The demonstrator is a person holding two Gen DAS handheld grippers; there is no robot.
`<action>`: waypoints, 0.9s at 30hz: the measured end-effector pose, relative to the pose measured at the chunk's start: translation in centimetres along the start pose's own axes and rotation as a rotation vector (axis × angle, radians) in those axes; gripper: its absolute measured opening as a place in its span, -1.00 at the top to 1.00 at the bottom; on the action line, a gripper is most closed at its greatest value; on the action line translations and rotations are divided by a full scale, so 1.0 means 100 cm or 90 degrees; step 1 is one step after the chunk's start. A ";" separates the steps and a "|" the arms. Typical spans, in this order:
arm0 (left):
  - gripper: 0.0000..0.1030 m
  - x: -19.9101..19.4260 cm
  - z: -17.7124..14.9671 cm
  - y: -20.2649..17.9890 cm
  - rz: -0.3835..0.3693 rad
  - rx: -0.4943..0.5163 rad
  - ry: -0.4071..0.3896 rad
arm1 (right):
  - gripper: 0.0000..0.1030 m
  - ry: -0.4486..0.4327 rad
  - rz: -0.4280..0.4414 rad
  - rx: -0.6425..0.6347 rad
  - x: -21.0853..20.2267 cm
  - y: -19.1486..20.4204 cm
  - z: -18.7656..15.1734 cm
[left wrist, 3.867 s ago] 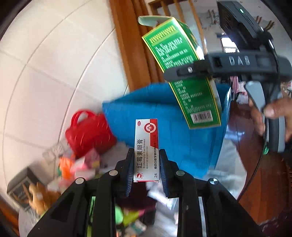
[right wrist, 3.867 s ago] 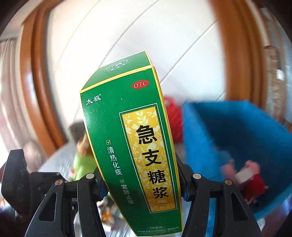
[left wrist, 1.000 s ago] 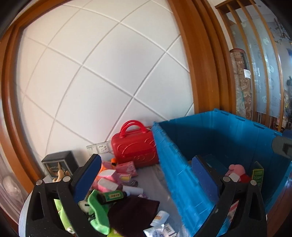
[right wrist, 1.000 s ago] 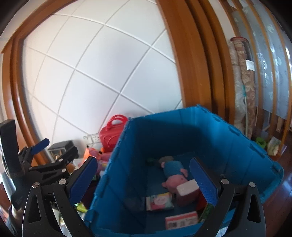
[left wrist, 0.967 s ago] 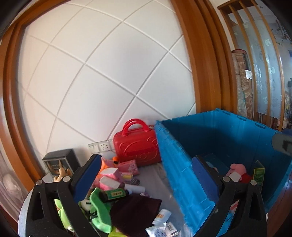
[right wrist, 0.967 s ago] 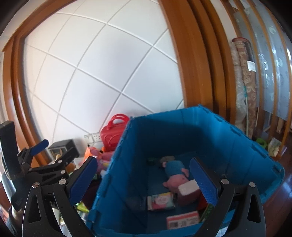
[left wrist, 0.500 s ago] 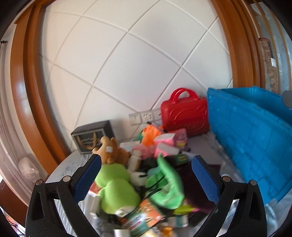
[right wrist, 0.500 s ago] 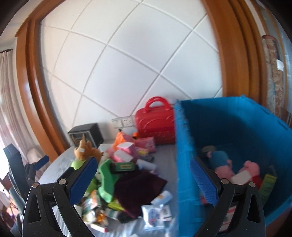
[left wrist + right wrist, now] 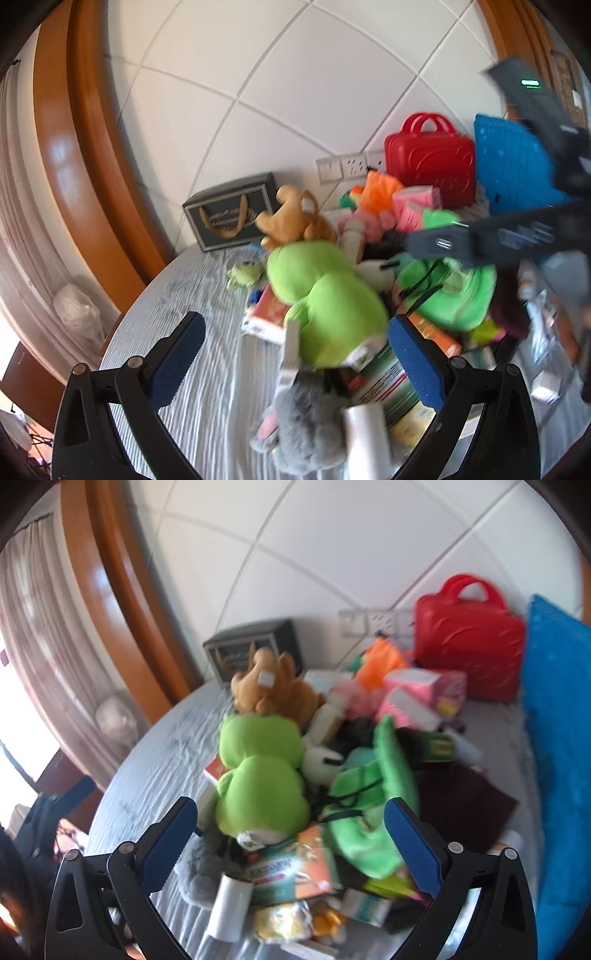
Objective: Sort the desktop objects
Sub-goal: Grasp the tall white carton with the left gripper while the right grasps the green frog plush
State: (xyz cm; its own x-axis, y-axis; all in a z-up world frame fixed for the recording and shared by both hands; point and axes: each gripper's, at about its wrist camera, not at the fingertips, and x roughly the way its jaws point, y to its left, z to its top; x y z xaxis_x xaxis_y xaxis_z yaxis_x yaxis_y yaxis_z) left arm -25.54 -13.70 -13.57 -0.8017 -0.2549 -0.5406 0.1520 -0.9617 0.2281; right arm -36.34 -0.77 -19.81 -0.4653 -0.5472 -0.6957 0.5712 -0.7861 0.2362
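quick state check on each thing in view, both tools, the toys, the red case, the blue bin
left tool: open, empty, above the pile
right tool: open, empty, above the pile
green plush: lying on top of the pile
brown plush: lying behind the green plush
red case: closed, upright by the wall
blue bin: only its outer wall shows

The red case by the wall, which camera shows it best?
The left wrist view: the red case is sharper there, both handles distinct, though the blue bin crowds its right side. The right wrist view shows it whole but blurred.
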 end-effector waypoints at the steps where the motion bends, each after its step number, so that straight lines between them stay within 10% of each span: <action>1: -0.96 0.003 -0.010 0.004 0.001 -0.002 0.008 | -0.99 0.017 0.008 -0.002 0.020 0.001 0.003; 10: -0.96 0.056 -0.051 0.035 0.022 0.005 0.076 | -0.99 0.132 0.025 -0.002 0.164 0.002 0.017; 22: -0.93 0.125 -0.056 0.038 -0.037 0.019 0.096 | -0.99 0.154 0.054 -0.009 0.192 0.011 0.021; 27: 0.42 0.153 -0.063 0.061 -0.101 -0.023 0.156 | -0.99 0.168 0.049 -0.025 0.201 0.017 0.022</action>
State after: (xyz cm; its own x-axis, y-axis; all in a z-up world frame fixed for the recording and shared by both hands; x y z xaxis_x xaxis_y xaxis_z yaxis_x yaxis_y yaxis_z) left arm -33.29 -24.08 -25.53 -0.6543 -0.1140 -0.7476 0.0608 -0.9933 0.0983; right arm -46.19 -13.76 -31.87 -0.2306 -0.5074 -0.8303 0.6267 -0.7302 0.2722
